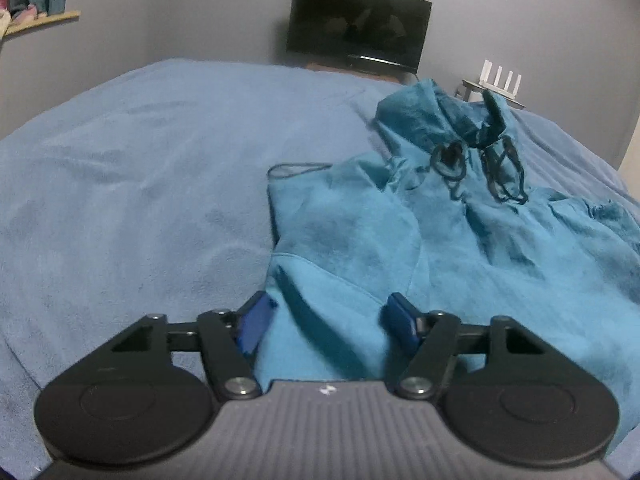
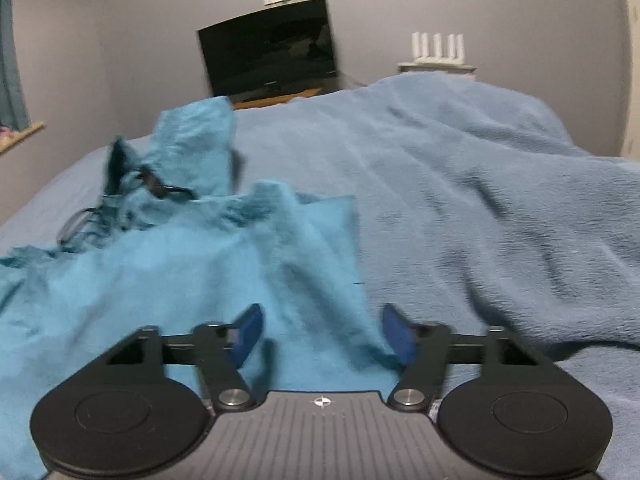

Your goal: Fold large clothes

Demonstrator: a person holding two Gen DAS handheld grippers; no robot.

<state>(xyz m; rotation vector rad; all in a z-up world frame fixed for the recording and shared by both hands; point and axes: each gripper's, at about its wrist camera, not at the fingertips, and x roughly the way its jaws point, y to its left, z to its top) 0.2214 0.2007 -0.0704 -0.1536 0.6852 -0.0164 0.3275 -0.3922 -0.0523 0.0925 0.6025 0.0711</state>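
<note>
A teal fleece hoodie (image 1: 460, 248) lies spread on a blue blanket (image 1: 140, 168) that covers a bed. In the left wrist view the hoodie fills the right half of the frame, its hood (image 1: 432, 120) bunched up at upper right with dark drawstrings (image 1: 452, 160) looped just below it. In the right wrist view the same hoodie (image 2: 168, 272) fills the lower left, its hood standing up at centre left.

The left gripper (image 1: 328, 316) sits at the bottom centre of its frame, blue pads apart, over the hoodie's near left corner; fabric lies between the pads, but they do not press it. The right gripper (image 2: 322, 326) is likewise parted over the hoodie's near right edge, gripping nothing.

Beyond the bed, a dark television (image 1: 360, 26) stands against a grey wall (image 1: 200, 8), with a white router (image 1: 502, 76) to its right.
</note>
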